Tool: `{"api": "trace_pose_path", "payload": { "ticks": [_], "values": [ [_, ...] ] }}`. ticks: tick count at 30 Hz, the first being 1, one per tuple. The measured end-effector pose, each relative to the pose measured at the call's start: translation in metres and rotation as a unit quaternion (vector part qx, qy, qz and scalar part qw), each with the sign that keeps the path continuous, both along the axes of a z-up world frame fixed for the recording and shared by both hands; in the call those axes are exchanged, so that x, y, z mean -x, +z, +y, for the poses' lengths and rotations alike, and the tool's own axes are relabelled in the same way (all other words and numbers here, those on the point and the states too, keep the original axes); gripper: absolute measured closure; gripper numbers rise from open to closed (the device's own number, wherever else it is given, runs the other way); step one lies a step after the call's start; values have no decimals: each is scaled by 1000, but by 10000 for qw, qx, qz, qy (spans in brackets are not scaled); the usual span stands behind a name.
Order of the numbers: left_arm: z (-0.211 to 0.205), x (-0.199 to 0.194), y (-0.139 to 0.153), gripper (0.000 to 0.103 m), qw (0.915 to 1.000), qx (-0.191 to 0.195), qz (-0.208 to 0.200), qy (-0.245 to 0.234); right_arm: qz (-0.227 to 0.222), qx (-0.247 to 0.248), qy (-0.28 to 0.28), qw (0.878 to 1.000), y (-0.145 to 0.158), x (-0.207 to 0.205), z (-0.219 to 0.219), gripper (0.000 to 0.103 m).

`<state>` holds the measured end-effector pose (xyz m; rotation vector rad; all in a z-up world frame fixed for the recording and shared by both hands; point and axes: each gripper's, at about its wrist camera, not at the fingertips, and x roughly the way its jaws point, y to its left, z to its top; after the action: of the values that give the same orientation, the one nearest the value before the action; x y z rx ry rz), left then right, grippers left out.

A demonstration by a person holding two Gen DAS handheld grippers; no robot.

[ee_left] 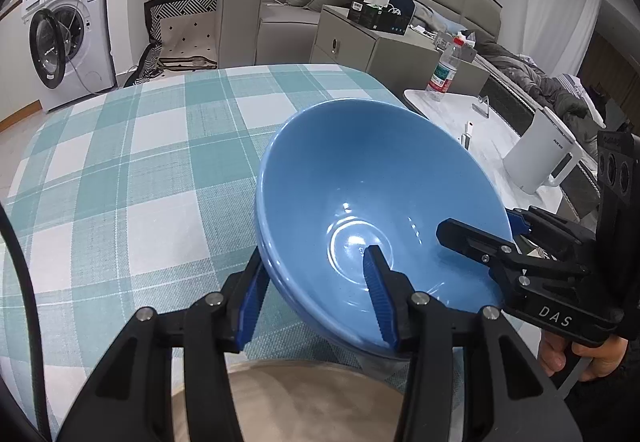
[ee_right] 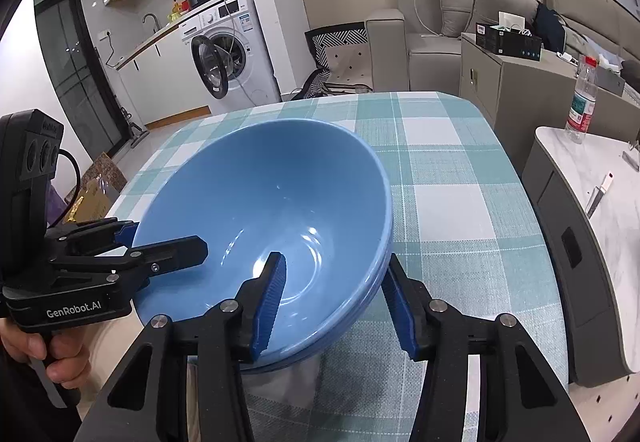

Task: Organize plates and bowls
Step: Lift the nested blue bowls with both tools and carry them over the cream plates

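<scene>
Left gripper (ee_left: pixel 316 290) & right gripper (ee_right: pixel 334 302) each straddle opposite rims of the blue bowl (ee_left: pixel 372 201) (stacked, it seems), partly closed, over the checked tablecloth (ee_left: pixel 120 161).

The glossy blue ceramic bowl (ee_left: pixel 360 193) shows a doubled rim, yet whether that is a second bowl nested under it is not clear, and its base is out of sight in both views. Under it sits a pale beige round object (ee_left: pixel 304 402), cut off by the bottom edge in the left wrist view and largely covered by the left tool (ee_left: pixel 316 290). In the right wrist view the person's hand (ee_right: pixel 44 354) runs off the left edge. The label on the clear plastic water bottle (ee_right: pixel 582 109) is too small to read. The teal-and-white checked table (ee_right: pixel 440 169) is cut by the lower edge.
</scene>
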<state>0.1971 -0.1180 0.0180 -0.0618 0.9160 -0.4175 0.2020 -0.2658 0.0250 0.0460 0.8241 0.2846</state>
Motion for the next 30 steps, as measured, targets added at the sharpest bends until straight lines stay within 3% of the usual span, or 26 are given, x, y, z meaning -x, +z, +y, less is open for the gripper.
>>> {"api": "trace_pose_path", "payload": {
  "ticks": [30],
  "values": [
    [0,44,33,56,9986,-8,-524,-2,-485,28,-56,9988,34,50,-2,52]
  ]
}}
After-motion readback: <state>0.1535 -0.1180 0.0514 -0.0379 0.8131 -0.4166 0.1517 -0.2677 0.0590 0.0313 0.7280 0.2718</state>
